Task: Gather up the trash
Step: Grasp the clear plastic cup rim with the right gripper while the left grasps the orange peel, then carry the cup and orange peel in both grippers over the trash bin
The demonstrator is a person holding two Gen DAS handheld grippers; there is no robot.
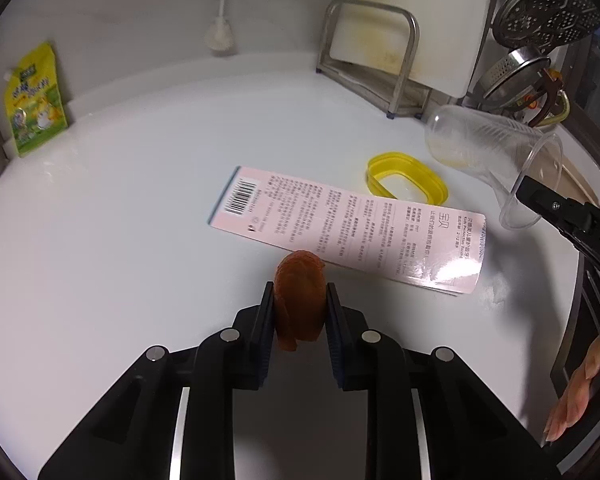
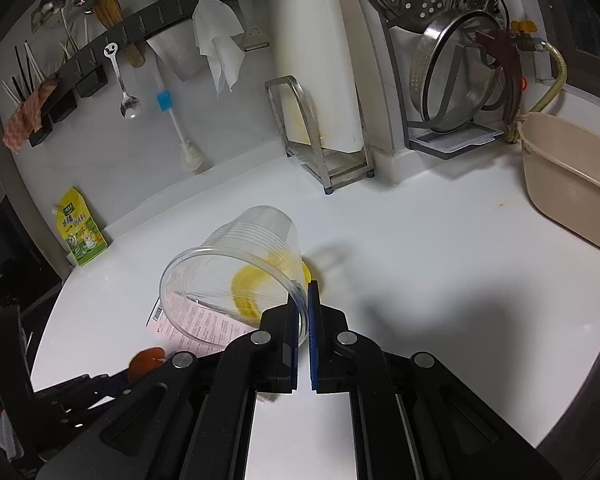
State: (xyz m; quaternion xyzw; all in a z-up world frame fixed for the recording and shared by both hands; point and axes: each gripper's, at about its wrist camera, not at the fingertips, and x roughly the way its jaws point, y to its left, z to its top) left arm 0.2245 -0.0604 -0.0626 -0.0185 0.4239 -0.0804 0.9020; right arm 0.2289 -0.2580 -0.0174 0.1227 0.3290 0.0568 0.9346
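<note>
A: Status? Left tongs (image 1: 300, 300) clamp an orange peel (image 1: 300, 300); right tongs (image 2: 303, 304) pinch the plastic cup (image 2: 228, 268) rim, above the desk (image 2: 420, 240).

B: Left on it: pink card (image 1: 348, 232), yellow ring (image 1: 406, 178).

Glossy white countertop (image 1: 120, 208); clear ribbed plastic cup (image 2: 236, 264); shiny pink paper card (image 1: 352, 228); brushed metal rack (image 1: 372, 52), upper right

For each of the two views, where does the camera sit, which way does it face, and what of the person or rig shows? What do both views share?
Left wrist: behind the left tongs, facing over the counter to the back wall; they clamp an orange peel. The right tongs and fingers show.
Right wrist: behind the right tongs, facing the utensil rail; they pinch a clear cup by its rim.
Shared: cup, pink card, yellow ring, green pouch.
</note>
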